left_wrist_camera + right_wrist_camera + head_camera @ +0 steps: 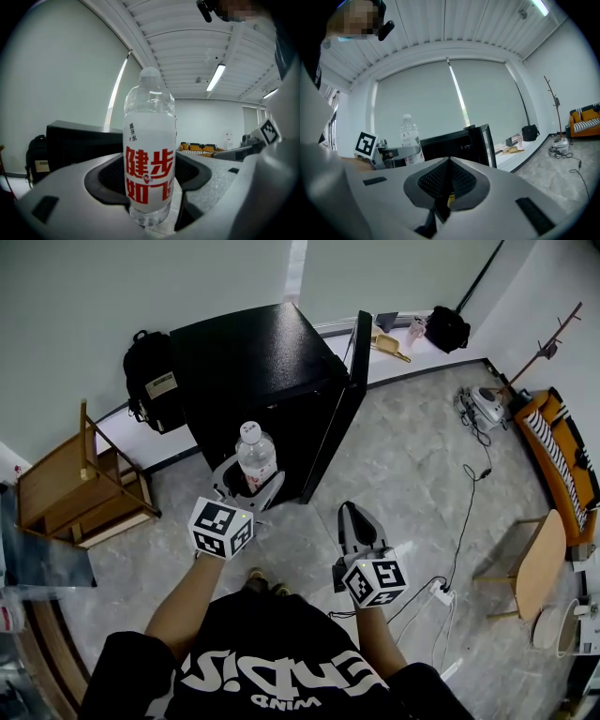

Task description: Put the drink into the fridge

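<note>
Drink bottle (256,456) stands upright clamped in the left gripper (247,484); right gripper (349,514) closed, empty.

Both forearms reach forward from the torso. The left tool (246,486) is held level, jaws wide and pressed on an upright drink bottle (255,457). The right tool (352,514), nearer the body, points almost level, jaws closed together on nothing.

fridge (246,357) open ahead — door (339,413) bars right | wooden rack (80,488) left — well apart
</note>
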A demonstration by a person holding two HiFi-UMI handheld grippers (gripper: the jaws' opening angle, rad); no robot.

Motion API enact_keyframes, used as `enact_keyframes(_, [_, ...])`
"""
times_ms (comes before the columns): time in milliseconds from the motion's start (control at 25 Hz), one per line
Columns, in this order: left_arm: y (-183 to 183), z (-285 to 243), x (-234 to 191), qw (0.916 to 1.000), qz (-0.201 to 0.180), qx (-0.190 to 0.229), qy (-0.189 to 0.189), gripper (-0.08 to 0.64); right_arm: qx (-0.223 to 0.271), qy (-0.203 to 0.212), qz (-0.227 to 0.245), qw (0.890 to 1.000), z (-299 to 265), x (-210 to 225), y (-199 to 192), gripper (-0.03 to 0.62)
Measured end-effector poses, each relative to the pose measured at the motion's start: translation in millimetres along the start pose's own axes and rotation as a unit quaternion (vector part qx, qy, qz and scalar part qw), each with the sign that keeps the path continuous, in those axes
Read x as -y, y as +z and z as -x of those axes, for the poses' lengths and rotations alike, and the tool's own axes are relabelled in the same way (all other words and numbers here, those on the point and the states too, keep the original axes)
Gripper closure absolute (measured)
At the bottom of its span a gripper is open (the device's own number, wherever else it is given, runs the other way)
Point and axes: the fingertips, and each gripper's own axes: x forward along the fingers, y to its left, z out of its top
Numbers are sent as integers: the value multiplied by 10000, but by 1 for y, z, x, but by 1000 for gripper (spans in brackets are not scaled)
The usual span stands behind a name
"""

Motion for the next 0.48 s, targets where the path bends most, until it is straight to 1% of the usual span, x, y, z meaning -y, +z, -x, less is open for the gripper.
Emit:
enact_keyframes(120, [-24,4,9,9998,-96,-119,-113,253,23,-18,-23,10000,-1,1,-3,571])
enact_keyframes(200, [-35,5,11,9996,-86,-211,-160,253,6,-22,-68,10000,-1,2,-6,571])
enact_keyframes(360, [-45,1,7,9995,-8,-296,-88,253,-4,-10,-247,9997,-7,6,-10,571])
enact_keyframes(480, [-51,-4,-1,9996,-30,-292,-28,253,21,81,-316,9995,-16,4,-16,571])
